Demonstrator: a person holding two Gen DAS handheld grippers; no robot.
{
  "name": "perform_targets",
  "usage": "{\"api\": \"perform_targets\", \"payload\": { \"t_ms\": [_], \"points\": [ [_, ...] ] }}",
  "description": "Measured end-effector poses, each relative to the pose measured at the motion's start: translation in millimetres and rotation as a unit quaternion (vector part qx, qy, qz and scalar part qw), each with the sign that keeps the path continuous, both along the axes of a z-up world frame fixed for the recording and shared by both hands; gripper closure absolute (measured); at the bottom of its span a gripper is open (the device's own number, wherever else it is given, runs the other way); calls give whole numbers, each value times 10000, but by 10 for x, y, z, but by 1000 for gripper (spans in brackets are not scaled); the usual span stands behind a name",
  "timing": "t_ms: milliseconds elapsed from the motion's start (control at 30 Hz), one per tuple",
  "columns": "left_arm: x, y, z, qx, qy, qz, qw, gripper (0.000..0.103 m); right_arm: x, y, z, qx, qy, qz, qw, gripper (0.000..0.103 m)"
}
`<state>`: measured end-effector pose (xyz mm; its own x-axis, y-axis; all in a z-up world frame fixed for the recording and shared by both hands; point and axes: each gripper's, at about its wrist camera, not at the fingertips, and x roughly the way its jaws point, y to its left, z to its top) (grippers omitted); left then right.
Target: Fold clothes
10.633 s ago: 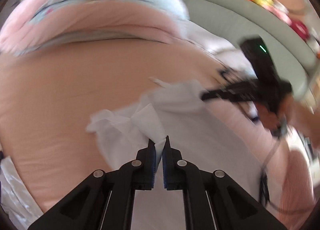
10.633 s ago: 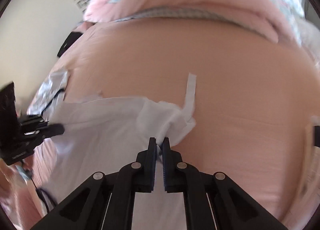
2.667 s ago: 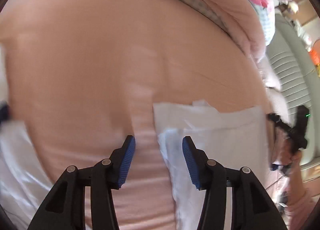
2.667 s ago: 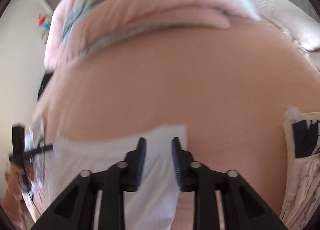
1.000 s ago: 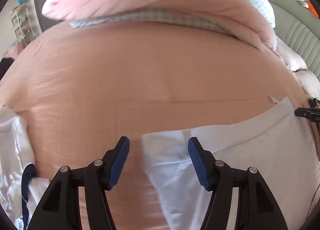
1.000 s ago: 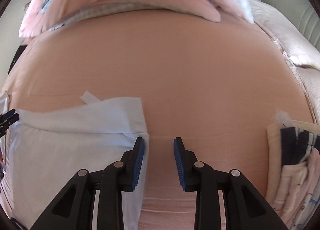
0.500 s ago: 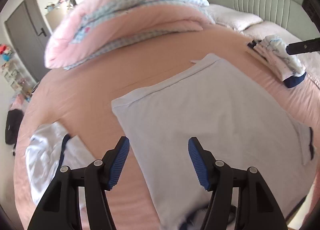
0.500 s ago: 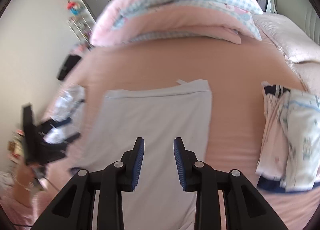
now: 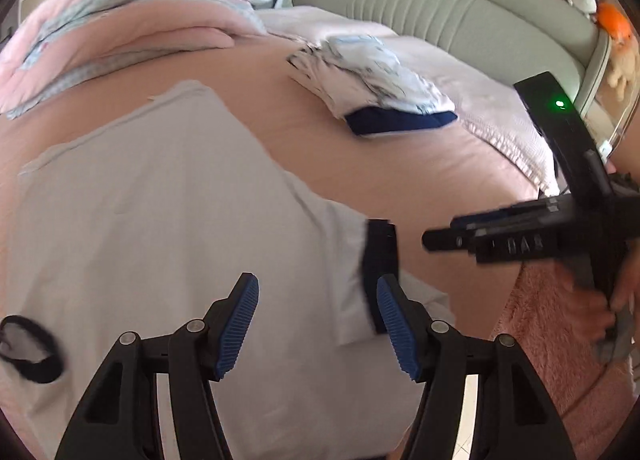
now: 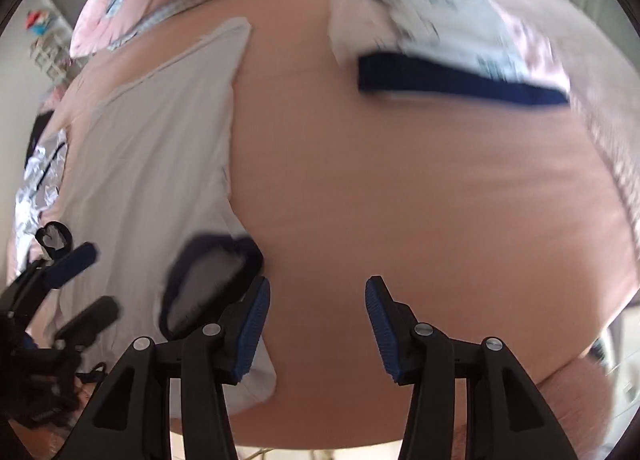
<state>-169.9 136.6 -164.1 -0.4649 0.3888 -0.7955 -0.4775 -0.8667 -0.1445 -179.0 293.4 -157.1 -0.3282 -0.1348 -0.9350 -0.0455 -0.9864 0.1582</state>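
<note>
1. White shirt (image 9: 168,219): lies flat on the pink bed (image 9: 420,167), navy-trimmed sleeve (image 9: 380,248) toward the near edge.
2. Left gripper (image 9: 318,324): jaws wide open, empty, above the sleeve end.
3. Right gripper (image 10: 318,324): jaws wide open, empty, just beside the sleeve cuff (image 10: 208,284).
4. Folded pile (image 9: 372,87): well apart.
5. Risk: pinching the bedsheet along with the cloth would drag and wrinkle the shirt.

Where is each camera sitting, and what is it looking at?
Left wrist: on the left gripper, facing the white shirt on the pink bed sheet; the right gripper shows.
Right wrist: on the right gripper, over the sheet beside the shirt's navy-edged sleeve; the left gripper shows.
Both see the folded clothes pile.
</note>
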Motion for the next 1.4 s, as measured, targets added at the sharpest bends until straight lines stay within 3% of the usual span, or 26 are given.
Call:
{"api": "perform_targets", "payload": {
  "t_ms": [133,300,367,433,500,533,600,700,767,867,967,1000,1133,1233,1300,1400],
  "points": [
    [-115,285,-118,-443,-59,133,9989,44,61,15,-135,-123,-54,119,9998,54],
    [-363,103,-108,-1184,184,1237,9851,44,-115,-186,-146,128,146,800,9966,54],
    [-427,-178,-67,-803,8,1716,9819,44,-190,-237,-78,-81,347,990,9944,54],
    [-461,-509,-89,-374,-332,2303,9718,44,-281,-286,-14,-339,516,1164,9913,54],
    [-466,-712,-147,-635,-460,2723,9590,44,-388,-370,8,-378,612,1333,9885,54],
    [-456,-744,-169,-931,-409,2766,9556,44,-448,-426,4,-333,636,1421,9872,54],
    [-420,-781,-166,-939,-392,2702,9574,44,-523,-569,11,-337,668,1701,9826,54],
    [-309,-733,-57,-73,-428,2150,9757,44,-590,-751,18,-266,727,2047,9758,54],
    [-233,-604,-8,67,-354,1773,9835,44,-643,-824,-20,-307,656,2181,9732,54],
    [-252,-418,-64,-160,-377,1407,9892,44,-851,-748,-173,-316,561,1831,9810,54],
    [-361,-289,-190,-380,-514,1229,9904,44,-801,-459,-52,-1203,823,1175,9823,54],
    [-414,-261,-239,-443,-578,1192,9902,44,-788,-368,-25,-1565,881,1055,9781,54],
    [-624,-244,-310,-401,-700,1237,9890,44,-604,-298,-2,-1620,828,1356,9739,54],
    [-754,-440,-273,-237,-738,1833,9800,44,-481,-364,-60,-1255,543,1806,9740,54],
    [-767,-634,-277,-101,-862,2368,9677,44,-456,-438,-66,-1065,506,2116,9702,54],
    [-600,-813,-226,433,-984,2559,9607,44,-522,-612,-123,-799,507,2327,9679,54]
  ]
}}
